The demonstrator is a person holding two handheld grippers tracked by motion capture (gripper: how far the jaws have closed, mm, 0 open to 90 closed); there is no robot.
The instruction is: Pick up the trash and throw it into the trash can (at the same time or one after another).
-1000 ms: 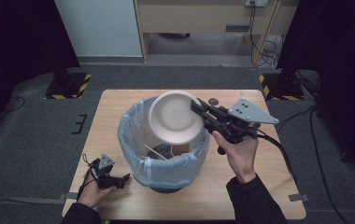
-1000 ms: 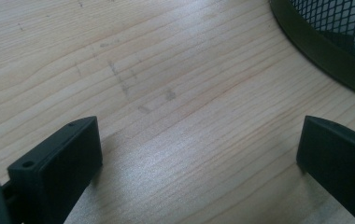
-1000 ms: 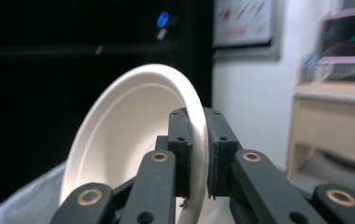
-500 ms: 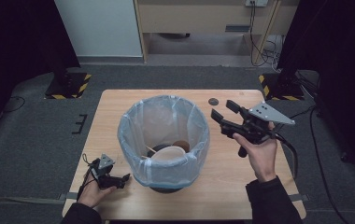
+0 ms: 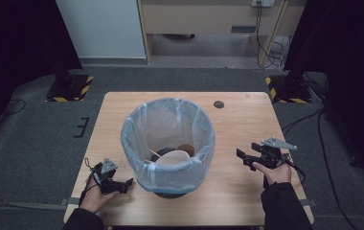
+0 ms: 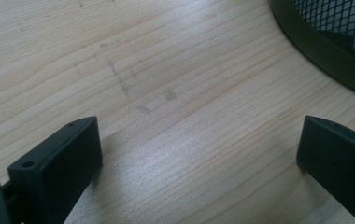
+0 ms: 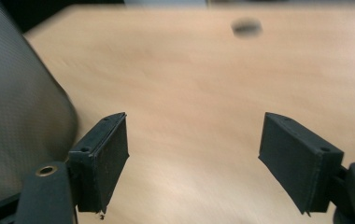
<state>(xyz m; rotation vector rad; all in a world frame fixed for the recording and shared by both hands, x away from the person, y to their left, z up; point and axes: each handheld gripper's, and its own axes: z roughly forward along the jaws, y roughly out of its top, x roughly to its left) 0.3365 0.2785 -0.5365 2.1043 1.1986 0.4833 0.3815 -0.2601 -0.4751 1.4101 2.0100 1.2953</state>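
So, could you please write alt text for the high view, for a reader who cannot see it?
A mesh waste bin lined with a pale blue bag stands mid-table, a white bowl inside. The left gripper and right gripper rest open, empty, either side.

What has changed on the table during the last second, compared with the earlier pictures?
The right gripper let go of the white bowl, which now lies inside the lined bin. The gripper then moved back toward the person and down to the right side of the table, with its jaws open and empty. The left gripper stayed near the table's front left, and the bin did not move.
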